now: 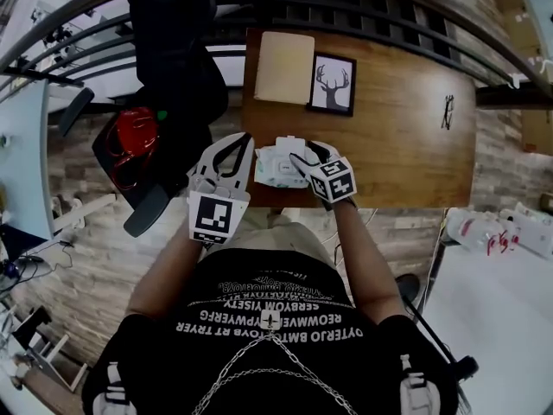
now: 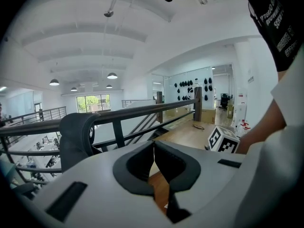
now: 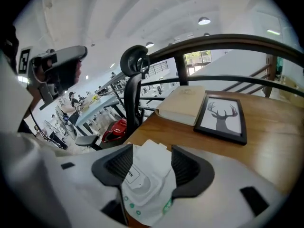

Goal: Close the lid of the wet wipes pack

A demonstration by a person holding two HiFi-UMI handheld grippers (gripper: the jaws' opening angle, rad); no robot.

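Note:
The wet wipes pack (image 1: 278, 164) lies near the front edge of the wooden table (image 1: 406, 145). It is white with green dots and has a white plastic lid with a label (image 3: 137, 182). A white flap (image 3: 152, 151) shows at its far end; whether the lid is closed I cannot tell. My right gripper (image 1: 308, 156) hangs over the pack's right part, and its jaws (image 3: 151, 159) stand open with the pack between and below them, pads off it. My left gripper (image 1: 244, 141) hovers just left of the pack, its tips together (image 2: 153, 145) with nothing between them.
A framed deer picture (image 1: 333, 85) and a beige book (image 1: 283, 67) lie at the table's far side, and glasses (image 1: 448, 111) at the right. A black office chair (image 1: 173, 67) and a red bag (image 1: 136, 137) stand left of the table. A dark railing (image 3: 223, 44) runs behind it.

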